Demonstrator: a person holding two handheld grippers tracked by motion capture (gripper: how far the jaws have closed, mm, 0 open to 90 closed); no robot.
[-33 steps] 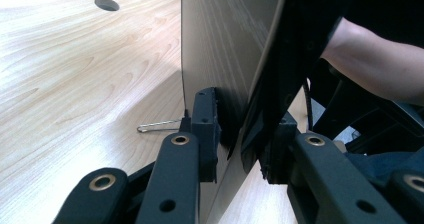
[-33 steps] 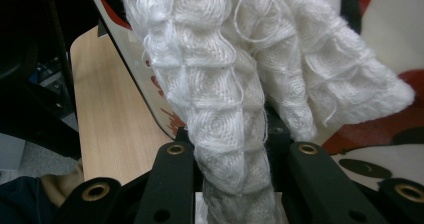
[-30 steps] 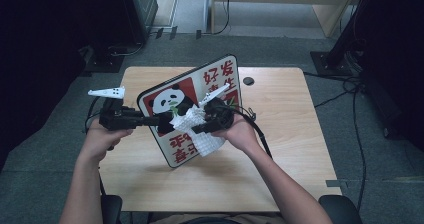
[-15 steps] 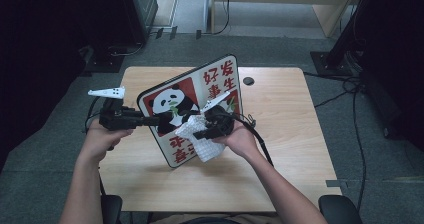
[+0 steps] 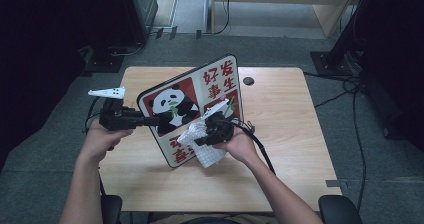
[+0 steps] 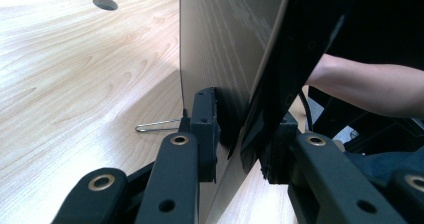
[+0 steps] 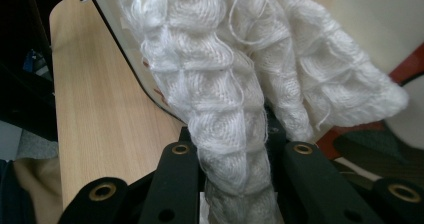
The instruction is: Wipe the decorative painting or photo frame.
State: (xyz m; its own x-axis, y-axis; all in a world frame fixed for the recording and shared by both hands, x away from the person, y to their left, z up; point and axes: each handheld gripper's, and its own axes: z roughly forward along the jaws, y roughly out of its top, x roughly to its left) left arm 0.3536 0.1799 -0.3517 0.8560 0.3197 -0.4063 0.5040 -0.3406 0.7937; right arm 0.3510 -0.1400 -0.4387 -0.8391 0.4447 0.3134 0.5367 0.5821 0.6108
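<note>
The right tool [image 5: 212, 129] has carried the white cloth [image 5: 202, 144] lower down the panda board [image 5: 192, 104]

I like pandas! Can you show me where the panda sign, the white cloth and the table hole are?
panda sign [image 5: 172, 106], high view, on the panda picture.
white cloth [image 7: 225, 99], right gripper view, on its knitted middle.
table hole [image 5: 248, 80], high view, on the dark opening.

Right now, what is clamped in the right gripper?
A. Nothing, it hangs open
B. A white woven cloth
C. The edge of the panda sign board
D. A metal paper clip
B: in the right gripper view the white woven cloth is bunched between the black jaws of the right gripper, and the high view shows it pressed against the panda sign board, whose edge the left gripper holds.
</note>
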